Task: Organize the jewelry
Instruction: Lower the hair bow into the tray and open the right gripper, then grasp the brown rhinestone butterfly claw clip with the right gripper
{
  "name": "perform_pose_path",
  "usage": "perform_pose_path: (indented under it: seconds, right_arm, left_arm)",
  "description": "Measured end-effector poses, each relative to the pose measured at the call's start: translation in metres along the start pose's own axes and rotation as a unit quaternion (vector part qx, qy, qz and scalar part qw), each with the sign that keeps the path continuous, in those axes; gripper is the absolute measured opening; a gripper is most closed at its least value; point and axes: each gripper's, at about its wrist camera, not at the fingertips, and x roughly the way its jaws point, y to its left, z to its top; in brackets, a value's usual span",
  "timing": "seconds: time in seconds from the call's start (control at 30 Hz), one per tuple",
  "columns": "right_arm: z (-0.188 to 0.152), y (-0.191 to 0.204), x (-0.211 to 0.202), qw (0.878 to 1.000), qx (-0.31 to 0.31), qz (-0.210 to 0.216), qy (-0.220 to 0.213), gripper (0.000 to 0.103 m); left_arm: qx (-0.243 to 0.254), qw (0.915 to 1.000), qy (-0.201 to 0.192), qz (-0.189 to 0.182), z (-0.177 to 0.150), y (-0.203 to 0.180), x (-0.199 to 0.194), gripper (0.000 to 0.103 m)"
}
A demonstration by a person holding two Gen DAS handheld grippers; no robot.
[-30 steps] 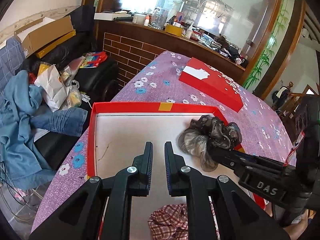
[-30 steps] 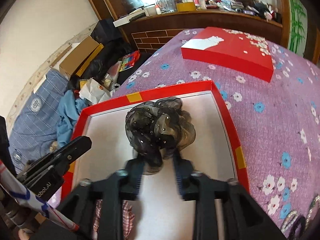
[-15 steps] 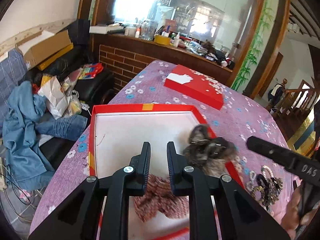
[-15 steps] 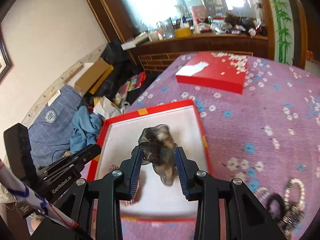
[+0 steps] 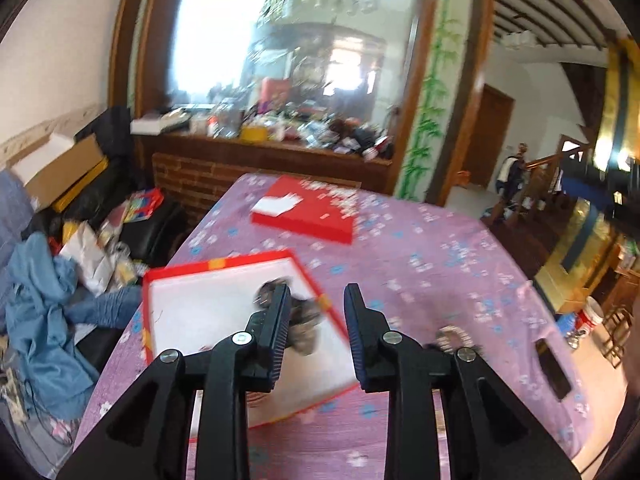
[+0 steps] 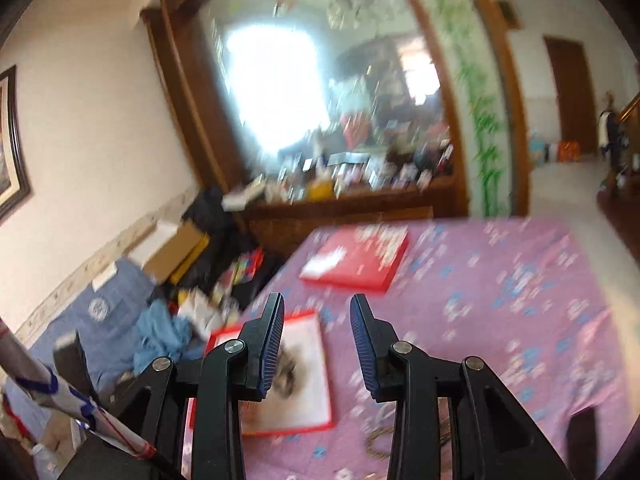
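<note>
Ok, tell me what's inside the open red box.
The red box holds a dark scrunchie on its white lining. The left gripper covers the box's near part, so anything lying there is hidden.

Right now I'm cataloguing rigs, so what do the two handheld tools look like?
Both look alike. The left tool and the right tool are matte black plastic, each with two flat, tapering fingers faced with dark blue ribbed pads and silver round pivot screws on angular, cut-out link arms. No cables, sleeves or lettering show.

left gripper & right gripper: black arms; silver screws; ribbed blue pads.
</note>
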Motion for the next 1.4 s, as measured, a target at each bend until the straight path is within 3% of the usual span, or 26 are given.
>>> perform_pose_path:
  seconds: [0.07,0.1,0.17,0.2,0.33,0.47,0.6,0.8,0.97,1.1,1.3,1.4]
  right_arm:
    - [0.021,-0.005,-0.033,0.999,-0.008,-0.016,-0.032,0.038]
    - [0.027,-0.009,-0.048,0.999,-0.012,-0.025,-0.043,0.044]
    - [0.023,-0.018,-0.062,0.998,-0.014,-0.026,-0.048,0.053]
    - [0.017,-0.024,-0.063,0.999,-0.012,-0.027,-0.045,0.054]
    - [-0.047,-0.056,-0.026,0.999,-0.003,-0.041,0.034,0.054]
    - [-0.118,-0.092,0.027,0.991,0.034,-0.039,0.125,0.047]
    - [-0.158,-0.135,0.049,0.983,0.094,-0.030,0.157,0.047]
    - [-0.167,-0.161,0.050,0.981,0.119,-0.041,0.148,0.047]
    - [-0.173,-0.161,0.049,0.981,0.117,-0.036,0.147,0.047]
    - [-0.177,-0.154,0.061,0.980,0.112,-0.029,0.162,0.047]
    - [-0.179,-0.139,0.084,0.978,0.100,-0.021,0.184,0.047]
    - [-0.183,-0.136,0.098,0.974,0.102,-0.026,0.199,0.047]
  left_arm:
    - [0.013,0.9998,-0.008,-0.015,0.007,-0.017,-0.011,0.030]
    - [0.021,0.9994,-0.013,-0.025,0.009,-0.028,-0.017,0.033]
    - [0.037,0.9984,-0.015,-0.041,0.008,-0.043,-0.021,0.045]
    - [0.045,0.9978,-0.015,-0.046,0.005,-0.051,-0.021,0.045]
    - [0.077,0.9956,0.015,-0.052,-0.017,-0.075,0.000,0.045]
    - [0.084,0.9914,0.062,-0.080,-0.054,-0.088,0.032,0.045]
    - [0.102,0.9807,0.123,-0.112,-0.104,-0.105,0.065,0.045]
    - [0.139,0.9641,0.184,-0.132,-0.161,-0.133,0.091,0.045]
    - [0.150,0.9586,0.210,-0.120,-0.177,-0.146,0.109,0.047]
    - [0.145,0.9585,0.225,-0.099,-0.181,-0.150,0.130,0.047]
    - [0.125,0.9627,0.215,-0.106,-0.171,-0.145,0.143,0.043]
    - [0.099,0.9683,0.192,-0.125,-0.162,-0.135,0.140,0.043]
